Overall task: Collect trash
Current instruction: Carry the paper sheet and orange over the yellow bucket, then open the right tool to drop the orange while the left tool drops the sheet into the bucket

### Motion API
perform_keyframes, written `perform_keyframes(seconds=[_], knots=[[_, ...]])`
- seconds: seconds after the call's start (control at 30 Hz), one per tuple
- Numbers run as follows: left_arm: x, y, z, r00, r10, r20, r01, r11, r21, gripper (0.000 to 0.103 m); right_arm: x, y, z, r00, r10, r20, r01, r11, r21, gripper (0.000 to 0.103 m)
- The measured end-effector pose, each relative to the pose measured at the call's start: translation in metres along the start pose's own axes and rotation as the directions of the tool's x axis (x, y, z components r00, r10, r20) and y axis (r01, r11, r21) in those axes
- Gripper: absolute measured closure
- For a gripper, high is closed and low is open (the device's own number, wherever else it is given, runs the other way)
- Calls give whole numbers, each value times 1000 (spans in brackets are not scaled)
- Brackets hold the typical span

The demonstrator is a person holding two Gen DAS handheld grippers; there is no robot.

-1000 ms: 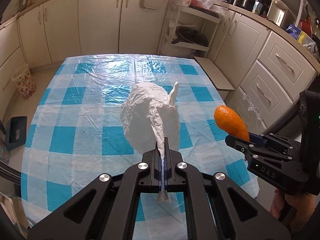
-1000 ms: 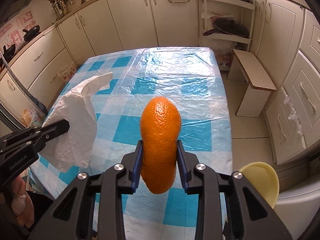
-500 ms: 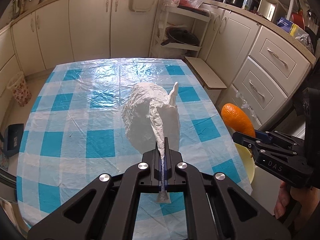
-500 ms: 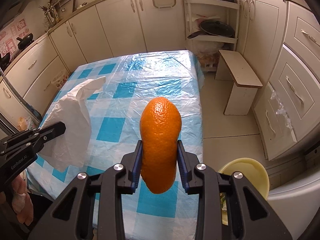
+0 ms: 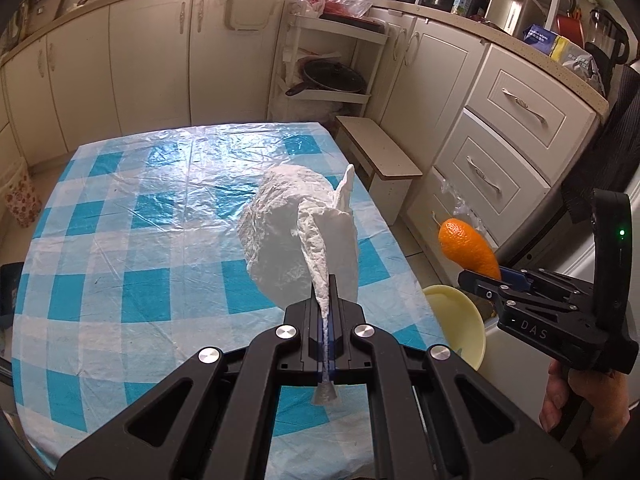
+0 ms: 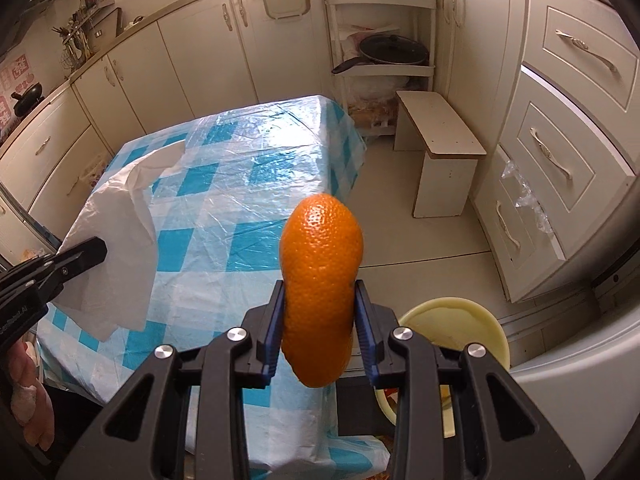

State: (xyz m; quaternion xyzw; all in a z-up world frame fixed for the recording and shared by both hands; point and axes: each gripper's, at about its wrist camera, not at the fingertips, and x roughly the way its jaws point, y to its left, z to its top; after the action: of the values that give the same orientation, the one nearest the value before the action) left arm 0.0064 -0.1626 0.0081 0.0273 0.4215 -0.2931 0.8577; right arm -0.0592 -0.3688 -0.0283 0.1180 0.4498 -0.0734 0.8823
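Observation:
My left gripper [image 5: 327, 320] is shut on a crumpled white paper napkin [image 5: 296, 236] and holds it in the air above the table's right part. The napkin also shows in the right wrist view [image 6: 116, 248]. My right gripper [image 6: 318, 312] is shut on a curved piece of orange peel [image 6: 320, 284] and holds it past the table's right edge, above and just left of a pale yellow bin [image 6: 456, 328]. In the left wrist view the peel [image 5: 468, 246] hangs over the yellow bin [image 5: 456, 320] beside the table.
The table [image 5: 132, 240] has a blue and white checked cloth under clear plastic. A small white bench [image 6: 438, 144] stands on the floor to the right. Cream drawers [image 6: 560, 160] and cabinets line the walls. A shelf rack holds a pan [image 6: 390, 50].
Both grippers have moved right with their loads. The peel went from above the tablecloth to past the table's right edge, over the floor next to the yellow bin.

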Motion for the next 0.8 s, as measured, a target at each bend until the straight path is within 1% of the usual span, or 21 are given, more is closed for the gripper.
perform_keyframes(seconds=[0.23,0.4,0.53,0.63,0.67,0.7,0.77,0.8], knots=[[11,-30,-2,999,-37,-14,38,999,30,101,-1,-32,-10,998,-63,-22,64,997,35,70],[23,-60,-3,996,-80,-34,81,995,54,101,7,-62,-25,990,-116,-82,122,990,66,70],[35,-90,-7,991,-119,-55,123,989,82,101,17,-88,-39,977,-156,-144,170,981,90,69],[45,-113,-12,987,-144,-76,152,983,105,101,31,-106,-47,963,-177,-205,202,973,110,64],[49,-120,-14,985,-152,-84,161,981,111,101,36,-112,-50,957,-186,-222,216,969,119,58],[52,-127,-16,983,-159,-92,169,978,118,101,38,-115,-51,953,-197,-230,230,965,126,58],[58,-138,-20,980,-169,-107,182,975,129,101,37,-123,-53,952,-198,-233,238,959,154,56],[61,-143,-22,978,-174,-116,189,973,132,101,33,-128,-52,955,-197,-222,239,954,180,53]])
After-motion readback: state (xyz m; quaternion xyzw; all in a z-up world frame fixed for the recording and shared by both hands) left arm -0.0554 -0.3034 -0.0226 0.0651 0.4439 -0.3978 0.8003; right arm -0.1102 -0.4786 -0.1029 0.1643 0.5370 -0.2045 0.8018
